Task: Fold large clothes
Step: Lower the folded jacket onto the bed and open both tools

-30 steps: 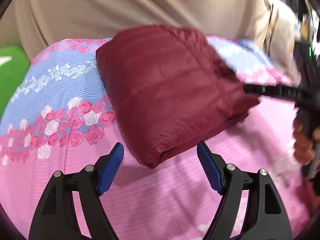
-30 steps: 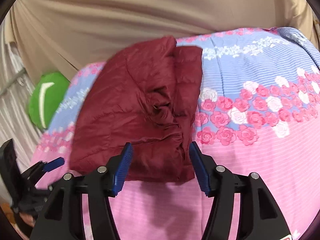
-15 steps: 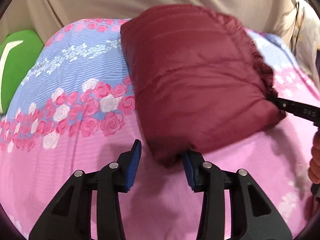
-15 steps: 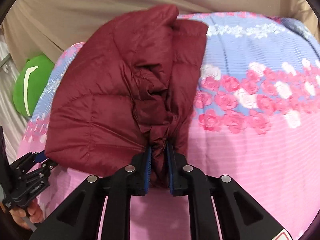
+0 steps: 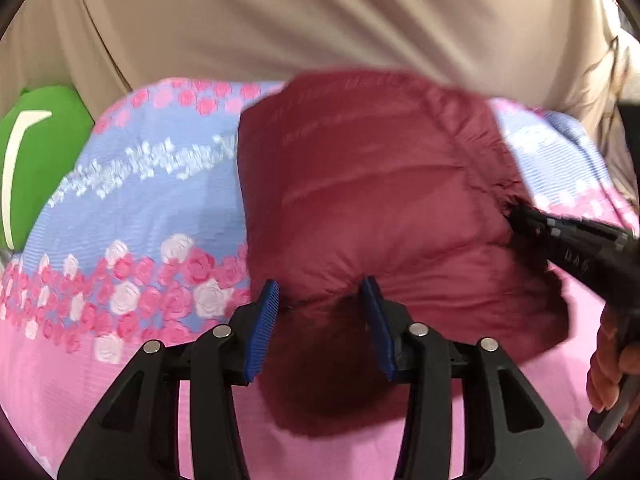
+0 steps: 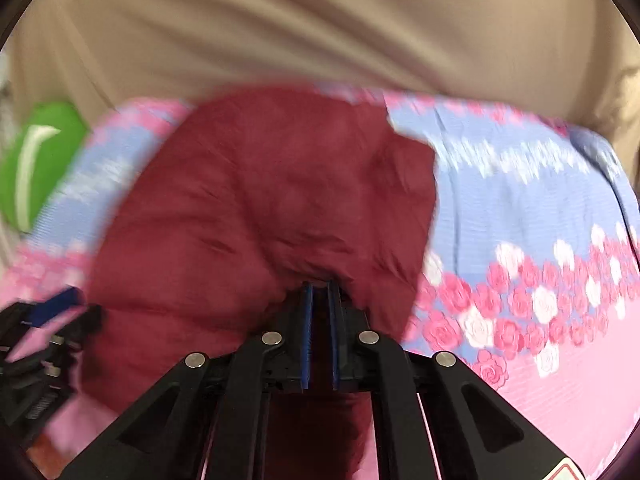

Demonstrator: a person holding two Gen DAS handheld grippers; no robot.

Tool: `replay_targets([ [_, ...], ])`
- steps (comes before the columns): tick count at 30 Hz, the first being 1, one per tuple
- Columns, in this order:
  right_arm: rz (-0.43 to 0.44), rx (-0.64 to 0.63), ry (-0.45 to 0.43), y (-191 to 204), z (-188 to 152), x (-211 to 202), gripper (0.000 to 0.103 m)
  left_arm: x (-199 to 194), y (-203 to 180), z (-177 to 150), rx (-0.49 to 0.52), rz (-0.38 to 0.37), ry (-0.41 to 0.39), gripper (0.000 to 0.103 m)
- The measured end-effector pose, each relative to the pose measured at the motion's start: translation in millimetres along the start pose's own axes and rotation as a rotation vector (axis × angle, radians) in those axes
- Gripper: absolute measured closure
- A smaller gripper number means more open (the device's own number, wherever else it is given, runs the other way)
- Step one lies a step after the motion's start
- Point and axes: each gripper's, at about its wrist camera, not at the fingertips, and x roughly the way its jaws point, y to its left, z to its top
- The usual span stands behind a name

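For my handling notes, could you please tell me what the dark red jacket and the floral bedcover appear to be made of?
Dark red jacket: probably smooth nylon-like shell over puffy filling; stitched quilt lines and a slight sheen show. Floral bedcover: probably matte woven cotton-like fabric; fine ribbed lines run under its printed roses.

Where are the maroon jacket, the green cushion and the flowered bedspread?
maroon jacket [image 5: 380,208]: left wrist view, quilted top panel.
green cushion [image 5: 44,152]: left wrist view, its green face.
flowered bedspread [image 6: 520,216]: right wrist view, blue band.
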Motion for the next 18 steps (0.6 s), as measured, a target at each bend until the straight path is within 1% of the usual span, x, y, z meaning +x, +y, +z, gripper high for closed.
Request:
replay_targets([
  [1,-0.004,0.003,0.019,-4.3,-6.4,13.2,0.099,5.5,-0.8,-2.4,-0.002,0.004,-0.002,0.051],
  [2,0.001,0.007,0.024,-8.0,-13.1,23.4,0.099,8.8,-3.8,-5.6,0.001,0.014,-0.011,0.049],
  [5,-0.046,-0.023,0.024,-3.5,-14.6,24.7,0.098,9.9,-11.8,-8.5,0.030,0.063,-0.023,0.049],
  [6,-0.061,-0.020,0.023,-1.8,-13.0,18.5,0.098,10.1,-12.2,-9.0,0.029,0.070,-0.024,0.049],
  [7,-0.057,-0.012,0.015,-1.0,-12.8,10.9,0.096,10.2,-11.8,-9.6,0.024,0.073,-0.024,0.049],
  [10,0.029,0.014,-0.034,-1.0,-20.4,-24.7,0.096,8.1,-8.7,-10.4,0.007,0.066,-0.022,0.049],
  [11,0.039,0.012,-0.046,-0.8,-27.1,-36.3,0.096,6.9,-8.5,-11.3,0.007,0.066,-0.023,0.049],
  [13,0.058,-0.001,-0.039,-0.1,-37.8,-44.0,0.096,5.8,-9.2,-11.8,0.012,0.072,-0.026,0.049],
  [15,0.052,-0.020,0.001,-0.8,-51.9,-33.0,0.097,4.3,-10.9,-12.6,0.016,0.081,-0.028,0.049],
  [16,0.038,-0.039,0.020,-0.2,-57.4,-21.6,0.100,3.5,-11.8,-12.8,0.017,0.083,-0.028,0.049],
  [18,0.018,-0.061,0.027,2.2,-62.4,-6.4,0.101,3.0,-14.4,-12.8,0.021,0.090,-0.027,0.049],
])
